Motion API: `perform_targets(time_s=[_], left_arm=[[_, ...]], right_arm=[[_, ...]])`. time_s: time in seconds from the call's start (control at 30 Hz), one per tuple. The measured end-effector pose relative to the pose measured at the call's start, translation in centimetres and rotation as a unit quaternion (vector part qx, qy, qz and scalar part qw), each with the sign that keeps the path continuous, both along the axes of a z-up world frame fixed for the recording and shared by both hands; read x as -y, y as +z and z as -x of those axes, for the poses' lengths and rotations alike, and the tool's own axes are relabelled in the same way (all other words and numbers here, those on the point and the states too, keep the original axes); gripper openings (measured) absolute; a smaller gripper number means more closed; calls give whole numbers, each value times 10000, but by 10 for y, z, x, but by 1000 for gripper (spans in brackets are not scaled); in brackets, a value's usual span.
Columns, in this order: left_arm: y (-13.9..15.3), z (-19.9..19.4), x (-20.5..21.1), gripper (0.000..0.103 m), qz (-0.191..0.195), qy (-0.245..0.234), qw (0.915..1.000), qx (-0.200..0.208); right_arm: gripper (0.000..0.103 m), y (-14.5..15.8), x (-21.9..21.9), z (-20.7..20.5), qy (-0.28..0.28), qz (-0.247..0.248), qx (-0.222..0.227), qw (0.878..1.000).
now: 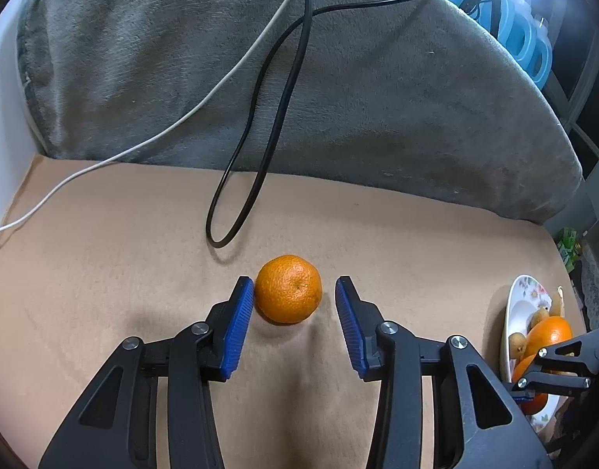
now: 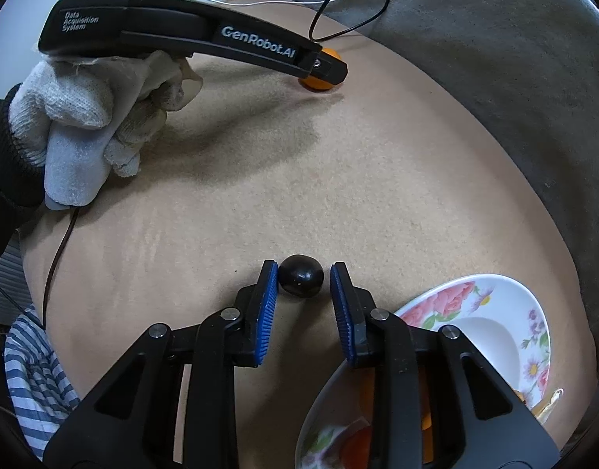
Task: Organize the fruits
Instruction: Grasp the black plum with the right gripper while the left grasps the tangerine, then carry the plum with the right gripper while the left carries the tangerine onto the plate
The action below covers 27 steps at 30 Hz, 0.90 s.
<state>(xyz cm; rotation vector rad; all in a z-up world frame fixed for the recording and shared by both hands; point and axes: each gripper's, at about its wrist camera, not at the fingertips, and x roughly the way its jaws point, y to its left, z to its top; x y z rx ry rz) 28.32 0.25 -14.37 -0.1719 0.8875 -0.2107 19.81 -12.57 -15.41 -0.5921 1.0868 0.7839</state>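
A mandarin [image 1: 289, 288] lies on the tan cloth between the fingers of my left gripper [image 1: 293, 285]. The left blue pad [image 1: 239, 324] touches its side and the right pad stands a little off, so the jaws are open. In the right wrist view a small dark round fruit [image 2: 301, 276] sits between the fingers of my right gripper [image 2: 304, 265], with a narrow gap on its right side, so this gripper is open too. A floral plate [image 2: 475, 293] lies beside it at the lower right and holds orange fruit [image 1: 549, 332] and small brown fruits [image 1: 518, 342].
A grey blanket [image 1: 338, 97] rises behind the tan cloth [image 1: 104, 273]. A black cable loop [image 1: 237, 203] and a white cable [image 1: 84, 172] lie just beyond the mandarin. A gloved hand [image 2: 84, 109] holds the left gripper. Striped fabric [image 2: 37, 383] lies at the near left edge.
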Motion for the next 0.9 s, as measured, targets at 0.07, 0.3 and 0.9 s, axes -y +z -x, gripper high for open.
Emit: perform_targets(time_s=[0.07,0.3,0.9], left_arm=[[-1,-4,2,42,-2,15,10000,-5],[-1,0,0,34,-20,56,10000,27],[4,21,-15,33,58,90,9998,159]], right_arm=[[27,1,-1,2,14,23,30,10000],[24,1,-6,3,-9,20,62,10000],[23,13,7,11,-65,-158,109,9998]])
